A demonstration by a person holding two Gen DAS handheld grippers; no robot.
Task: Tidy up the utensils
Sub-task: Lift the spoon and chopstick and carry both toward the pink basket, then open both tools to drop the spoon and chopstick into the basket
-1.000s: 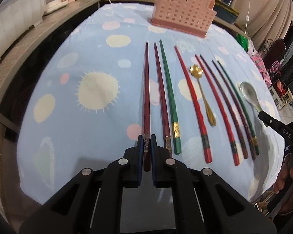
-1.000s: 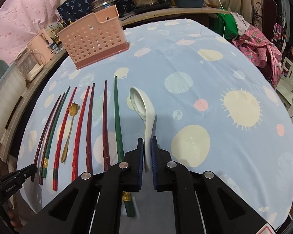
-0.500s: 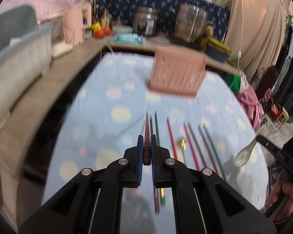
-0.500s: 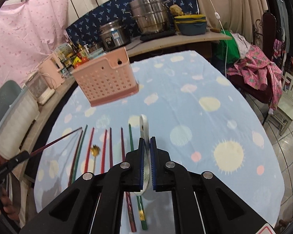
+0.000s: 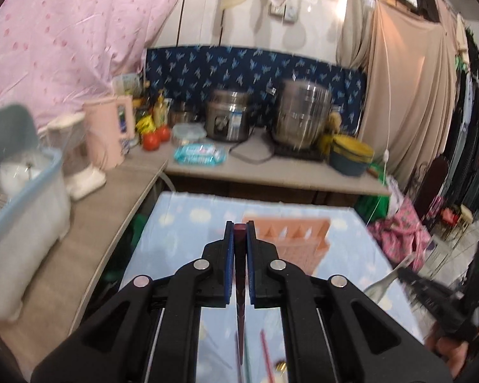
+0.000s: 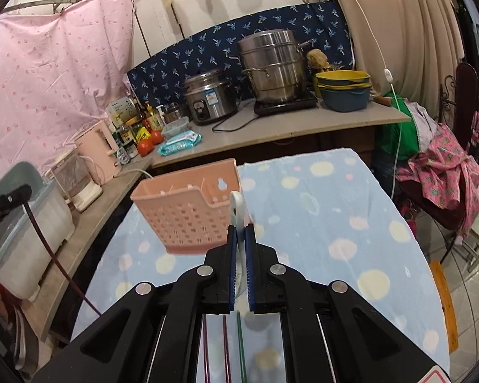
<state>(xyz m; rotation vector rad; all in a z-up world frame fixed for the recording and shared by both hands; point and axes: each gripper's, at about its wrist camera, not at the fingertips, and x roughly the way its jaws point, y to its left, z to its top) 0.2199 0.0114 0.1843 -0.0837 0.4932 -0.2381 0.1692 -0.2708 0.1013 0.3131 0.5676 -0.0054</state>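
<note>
My left gripper [image 5: 239, 229] is shut on a dark red chopstick [image 5: 239, 287], held raised with its long end hanging down; the same chopstick shows in the right wrist view [image 6: 48, 249]. My right gripper [image 6: 238, 233] is shut on a white ceramic spoon [image 6: 238, 204], lifted above the table. The pink perforated utensil basket [image 6: 188, 214] stands on the blue spotted tablecloth [image 6: 319, 223] just ahead of both grippers; it also shows blurred in the left wrist view [image 5: 290, 239]. Other chopsticks [image 6: 239, 344] lie on the cloth below.
A wooden counter [image 6: 271, 131] behind the table holds steel pots [image 6: 271, 67], a rice cooker [image 6: 207, 95], tomatoes and a pink kettle [image 6: 99, 146]. A plastic tub [image 5: 19, 198] sits at left. A chair with pink clothes [image 6: 444, 172] stands at right.
Both grippers have risen from the table and tilted up, carrying the dark red chopstick and the white spoon off the cloth toward the pink basket.
</note>
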